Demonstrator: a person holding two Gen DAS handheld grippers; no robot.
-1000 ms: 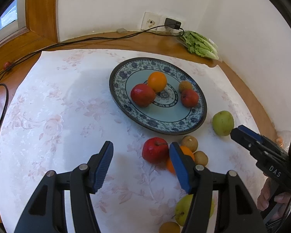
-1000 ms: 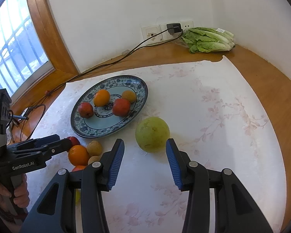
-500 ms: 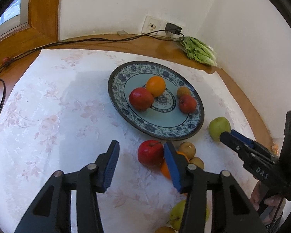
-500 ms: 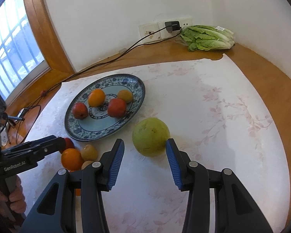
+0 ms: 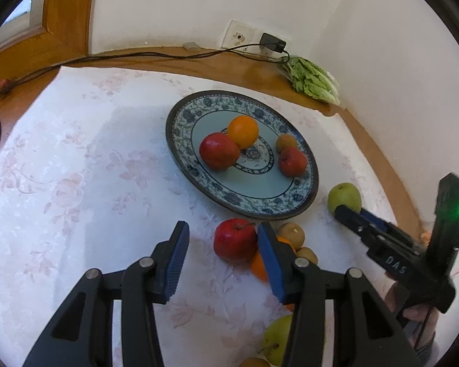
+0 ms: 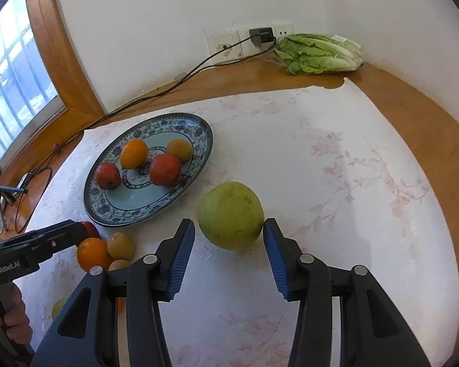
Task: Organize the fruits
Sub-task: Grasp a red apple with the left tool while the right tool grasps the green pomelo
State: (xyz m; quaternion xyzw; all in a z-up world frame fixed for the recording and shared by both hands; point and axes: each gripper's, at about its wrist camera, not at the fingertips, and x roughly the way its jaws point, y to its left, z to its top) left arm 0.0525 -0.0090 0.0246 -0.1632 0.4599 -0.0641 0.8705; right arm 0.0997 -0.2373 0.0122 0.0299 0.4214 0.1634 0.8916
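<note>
The blue-patterned plate (image 5: 303, 202) serves as the landmark; it already carries two red fruits, an orange and a small brown fruit. Just in front of its near rim lies a loose cluster, and the left gripper (image 5: 222, 255) hovers over it with its jaws closing. The red apple (image 5: 235, 238) sits by the right-hand pad, seemingly touching it, while the other pad stands clear of it, so nothing is gripped yet. Further right, just off the plate's right rim, the green apple (image 6: 230, 215) lies on the cloth between the fingers of the right gripper (image 6: 229, 244), which are part-open; one pad is at its skin, the other shows a small gap. The step in hand looks like a double pick-up. Next, each gripper needs to centre on its fruit, pinch gently, then lift over the rim onto bare plate.
</note>
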